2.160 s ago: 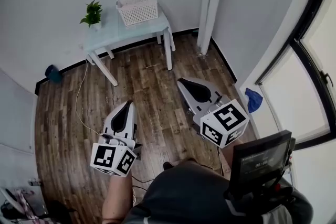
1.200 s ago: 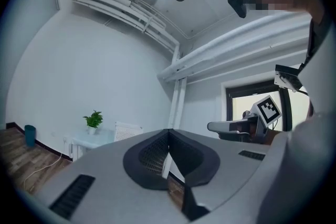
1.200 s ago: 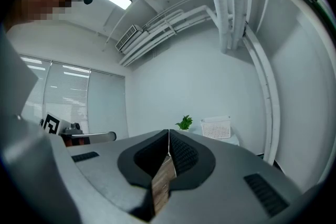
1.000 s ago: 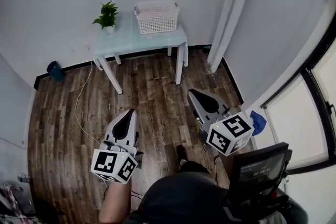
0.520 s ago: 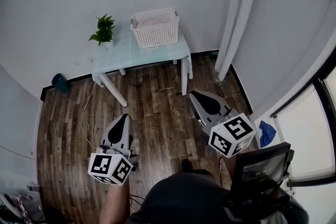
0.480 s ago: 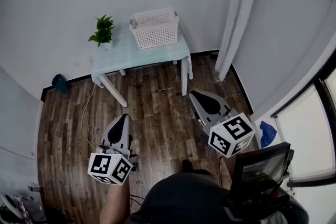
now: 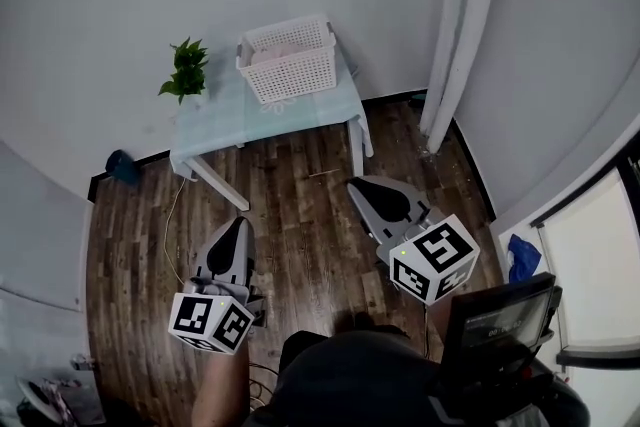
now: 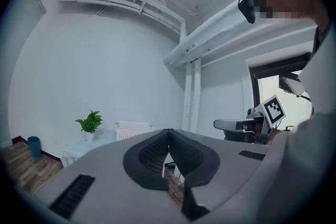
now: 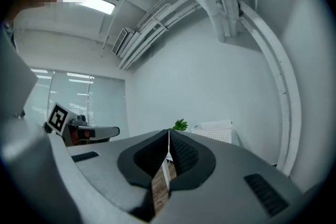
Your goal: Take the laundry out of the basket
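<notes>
**A:** How many baskets do you see, and where is the laundry?

**B:** I see one white basket (image 7: 290, 67). It stands on the one small table (image 7: 225, 120) next to the wall. The laundry (image 7: 284, 48) is inside the basket, a pale pinkish heap. I cannot count its pieces from here.

**A:** And the grippers?

**B:** There are two. The left gripper (image 7: 237, 222) and the right gripper (image 7: 358, 187) are both over the wooden floor (image 7: 300, 165), well apart from the table, and they point toward it.

**A:** Do they hold something?

**B:** No. In the left gripper view the two jaws are pressed together at the tips, with nothing between them. The right gripper view shows the same: the two jaws meet in one thin line and are empty.

**A:** What else is on the table?

**B:** One green plant (image 7: 184, 70) in a small white pot. It is at the left end, near the basket but not touching it.

**A:** And around the table?

**B:** One dark blue object (image 7: 122, 165) lies on the floor by the wall at the left. One blue thing (image 7: 521, 257) is at the right side. One thin cable (image 7: 170, 225) lies left of the left gripper. Two white pipes (image 7: 465, 25) go up side by side, right of the table.
</notes>
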### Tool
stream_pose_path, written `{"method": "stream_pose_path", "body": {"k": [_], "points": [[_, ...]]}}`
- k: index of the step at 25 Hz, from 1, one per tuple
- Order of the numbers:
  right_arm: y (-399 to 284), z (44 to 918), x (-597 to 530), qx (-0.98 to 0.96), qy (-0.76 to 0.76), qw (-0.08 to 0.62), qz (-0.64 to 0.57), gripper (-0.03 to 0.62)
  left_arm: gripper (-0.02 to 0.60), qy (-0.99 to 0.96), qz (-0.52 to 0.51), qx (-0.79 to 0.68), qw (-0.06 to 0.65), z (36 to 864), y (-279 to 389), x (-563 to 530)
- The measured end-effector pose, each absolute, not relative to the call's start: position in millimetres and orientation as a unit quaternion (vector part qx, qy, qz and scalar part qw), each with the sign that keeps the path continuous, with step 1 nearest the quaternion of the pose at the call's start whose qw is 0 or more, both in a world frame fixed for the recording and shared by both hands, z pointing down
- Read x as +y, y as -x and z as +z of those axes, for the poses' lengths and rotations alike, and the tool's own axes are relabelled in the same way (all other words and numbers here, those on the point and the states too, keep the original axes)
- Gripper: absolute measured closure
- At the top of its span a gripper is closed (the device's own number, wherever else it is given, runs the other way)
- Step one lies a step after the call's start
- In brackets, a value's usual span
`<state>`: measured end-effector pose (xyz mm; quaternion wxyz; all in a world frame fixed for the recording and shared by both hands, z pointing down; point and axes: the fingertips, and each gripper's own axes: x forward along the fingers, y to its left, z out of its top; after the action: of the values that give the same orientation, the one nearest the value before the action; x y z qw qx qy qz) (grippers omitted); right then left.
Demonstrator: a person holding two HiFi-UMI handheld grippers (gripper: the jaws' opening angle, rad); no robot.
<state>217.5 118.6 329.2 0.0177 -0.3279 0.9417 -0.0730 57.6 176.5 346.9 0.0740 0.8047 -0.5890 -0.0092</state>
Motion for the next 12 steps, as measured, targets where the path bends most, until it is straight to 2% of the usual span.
{"method": "stream_pose_path", "body": {"k": [12], "points": [[-176.4,338.0,48.2,0.941,0.334,0.004,-0.057,0.576,0.572,-0.81,-0.011,-0.581,0.078,360.0,-25.0,102.2]]}}
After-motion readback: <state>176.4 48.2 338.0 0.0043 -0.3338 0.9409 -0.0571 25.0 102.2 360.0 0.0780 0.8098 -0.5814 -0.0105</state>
